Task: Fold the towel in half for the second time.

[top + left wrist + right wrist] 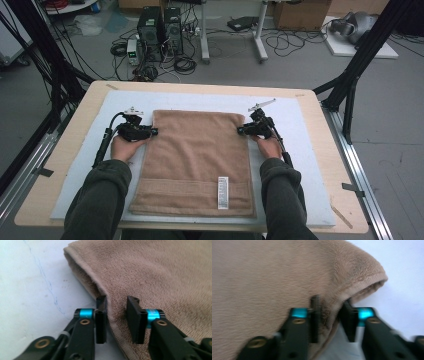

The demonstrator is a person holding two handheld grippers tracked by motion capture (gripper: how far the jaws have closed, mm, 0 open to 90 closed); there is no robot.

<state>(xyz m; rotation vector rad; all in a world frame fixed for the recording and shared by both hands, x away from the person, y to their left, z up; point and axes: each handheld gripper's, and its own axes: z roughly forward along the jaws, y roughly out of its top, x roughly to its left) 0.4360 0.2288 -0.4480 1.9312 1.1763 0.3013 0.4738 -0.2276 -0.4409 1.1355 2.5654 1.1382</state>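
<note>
We've got the brown towel (197, 160) flat on the table (310, 107). L gripper (116, 315) fingers pinch its left edge, R gripper (332, 317) fingers pinch the right edge, both near far corners.

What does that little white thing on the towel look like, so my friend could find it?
Look at the wooden table with the pale mat, and the brown towel spread on it. Near the towel's closest edge, right of the middle, lies a small white label with tiny print: the one white patch on the brown cloth.

Dim, even light; right gripper view blurred.
</note>
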